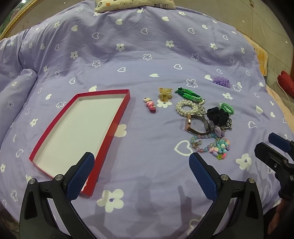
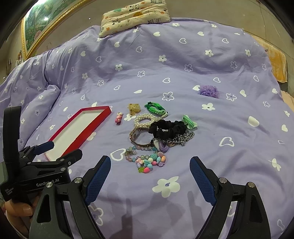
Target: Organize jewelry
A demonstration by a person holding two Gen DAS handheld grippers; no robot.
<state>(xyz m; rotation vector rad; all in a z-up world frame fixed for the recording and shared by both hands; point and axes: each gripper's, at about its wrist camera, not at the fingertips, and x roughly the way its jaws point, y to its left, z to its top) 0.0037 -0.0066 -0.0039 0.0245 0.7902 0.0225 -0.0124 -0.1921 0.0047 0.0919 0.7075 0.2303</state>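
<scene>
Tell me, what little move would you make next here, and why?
Probably lower the right hand-held gripper onto the colourful bead bracelet. It lies nearest that gripper at the front of the jewelry pile, both grippers are open and hold nothing, and the red tray is still empty, so sorting has not begun.

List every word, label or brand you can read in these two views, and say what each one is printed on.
"GenRobot.AI": white print on the black body of the left gripper, seen in the right wrist view; its middle letters are partly blurred.
A smaller white label at that body's near end is too small to read.
No readable text on the red tray, the jewelry or the pillow.
</scene>
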